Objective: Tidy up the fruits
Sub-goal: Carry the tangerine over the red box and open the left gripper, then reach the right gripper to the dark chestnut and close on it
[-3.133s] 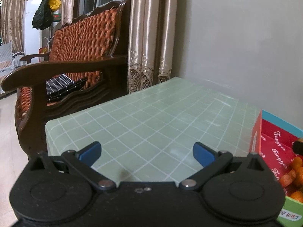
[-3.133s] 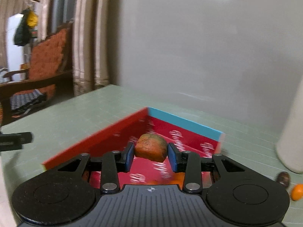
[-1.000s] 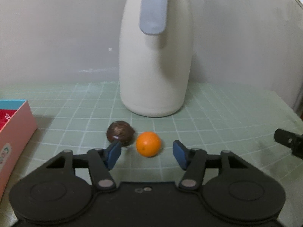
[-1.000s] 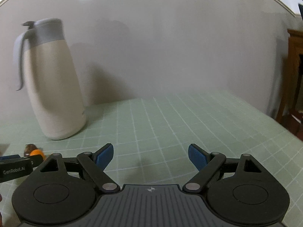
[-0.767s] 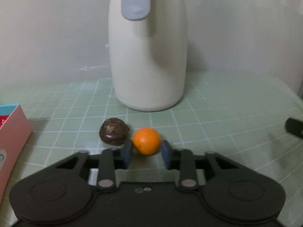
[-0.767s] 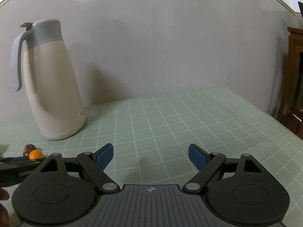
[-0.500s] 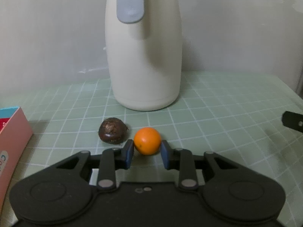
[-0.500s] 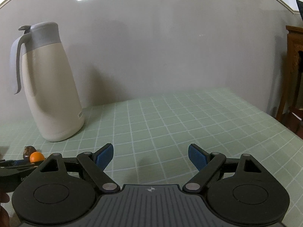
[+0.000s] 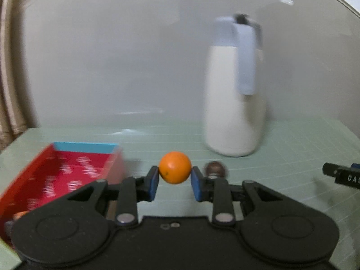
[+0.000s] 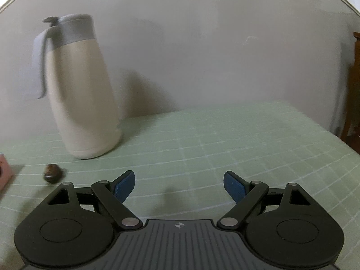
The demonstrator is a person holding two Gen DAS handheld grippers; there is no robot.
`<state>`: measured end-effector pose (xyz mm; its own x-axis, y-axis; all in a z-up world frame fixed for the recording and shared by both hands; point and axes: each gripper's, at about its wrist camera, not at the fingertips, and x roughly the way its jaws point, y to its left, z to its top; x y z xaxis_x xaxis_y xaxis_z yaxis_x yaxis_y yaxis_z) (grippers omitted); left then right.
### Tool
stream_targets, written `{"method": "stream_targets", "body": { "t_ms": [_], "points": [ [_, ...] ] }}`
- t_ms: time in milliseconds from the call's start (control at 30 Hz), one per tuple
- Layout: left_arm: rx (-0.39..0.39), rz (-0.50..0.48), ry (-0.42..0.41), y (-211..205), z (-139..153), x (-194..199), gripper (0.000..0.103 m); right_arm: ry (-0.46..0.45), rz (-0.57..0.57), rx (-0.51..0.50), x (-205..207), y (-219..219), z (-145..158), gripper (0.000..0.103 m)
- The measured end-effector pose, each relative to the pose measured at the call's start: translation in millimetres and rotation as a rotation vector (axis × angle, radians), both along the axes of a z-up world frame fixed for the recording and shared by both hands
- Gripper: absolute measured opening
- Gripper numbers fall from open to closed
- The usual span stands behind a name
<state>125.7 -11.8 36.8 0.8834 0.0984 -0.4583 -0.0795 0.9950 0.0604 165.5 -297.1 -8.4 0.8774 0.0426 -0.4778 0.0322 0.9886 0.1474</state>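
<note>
My left gripper [image 9: 174, 183] is shut on a small orange fruit [image 9: 174, 167] and holds it above the green checked tablecloth, just right of the red fruit box [image 9: 60, 173]. A dark brown round fruit [image 9: 214, 168] lies on the cloth behind the right finger; it also shows in the right wrist view [image 10: 52, 173]. My right gripper [image 10: 179, 185] is open and empty over the cloth, to the right of the brown fruit. Some fruit shows at the box's near left corner [image 9: 19, 216].
A tall cream jug with a grey lid and handle [image 9: 236, 94] stands on the table by the wall, also in the right wrist view [image 10: 81, 90]. The right gripper's tip [image 9: 344, 176] shows at the right edge. Wooden furniture [image 10: 354, 85] stands beyond the table's right end.
My left gripper has lifted the orange fruit off the cloth and swung left, so the red box has come into view. The brown fruit stays on the table. The right gripper stays open.
</note>
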Motion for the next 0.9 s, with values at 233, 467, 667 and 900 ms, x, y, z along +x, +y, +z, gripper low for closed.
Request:
{"method": "stream_targets", "body": {
  "t_ms": [233,467,667,900],
  "points": [
    [-0.002,0.109,-0.021,61.2,6.0,-26.3,0.021,0.006,0.070,0.057,-6.8,34.6,4.5,0.086],
    [-0.006,0.204,-0.004,112.6,0.6,-33.1,0.021,0.013,0.131,0.022,-10.5,68.2,2.3,0.086],
    [0.028,0.263,-0.034,129.9,-5.5,-39.1,0.098,0.002,0.163,0.041,-5.9,87.8,6.3,0.086],
    [0.042,0.246,-0.047,132.0,-2.8,-41.7,0.097,-0.008,0.210,-0.007,-8.1,109.1,3.1,0.086]
  ]
}}
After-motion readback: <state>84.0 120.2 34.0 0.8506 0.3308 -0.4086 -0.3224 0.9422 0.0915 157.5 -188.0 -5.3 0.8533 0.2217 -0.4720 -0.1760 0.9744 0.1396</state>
